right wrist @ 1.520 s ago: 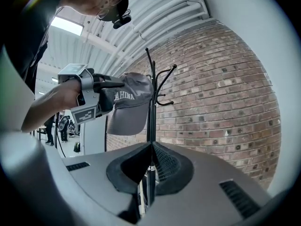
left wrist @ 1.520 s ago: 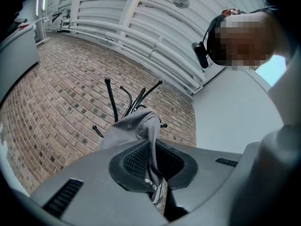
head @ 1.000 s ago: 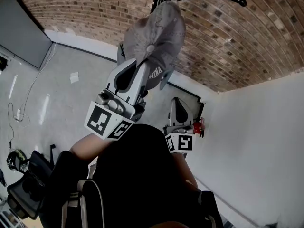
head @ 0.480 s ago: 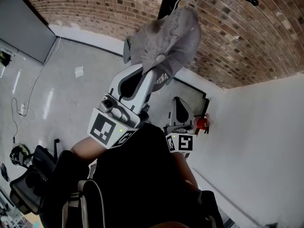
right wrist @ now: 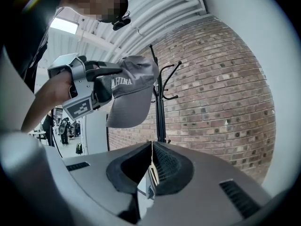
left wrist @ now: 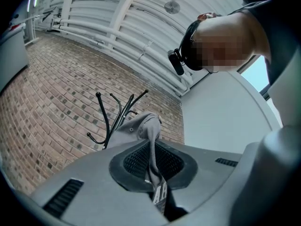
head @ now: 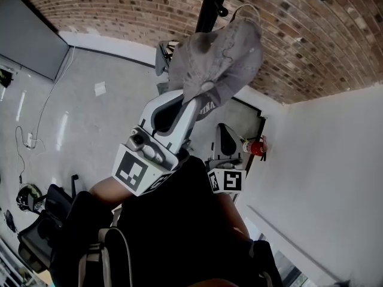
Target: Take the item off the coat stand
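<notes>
A grey cap (head: 218, 58) with white lettering hangs by its brim from my left gripper (head: 194, 103), which is shut on it. In the left gripper view the brim (left wrist: 151, 145) runs between the shut pads and the crown rises beyond them. The black coat stand (head: 209, 5) stands just behind the cap, against the brick wall. Seen from the right gripper view, the cap (right wrist: 134, 91) sits left of the stand (right wrist: 161, 107), off its hooks, with the left gripper (right wrist: 101, 86) holding it. My right gripper (head: 226, 137) is lower and nearer, shut with nothing in it (right wrist: 152, 161).
A brick wall (head: 311, 46) meets a white wall (head: 323, 160) on the right. A red fire extinguisher (head: 257, 145) sits at the wall's foot. An office chair (head: 42, 232) stands at the lower left, a dark panel (head: 30, 37) at the upper left.
The left gripper and the cap have shifted to the right, so the cap now sits right of the stand's pole in the head view. The right gripper has kept shut.
</notes>
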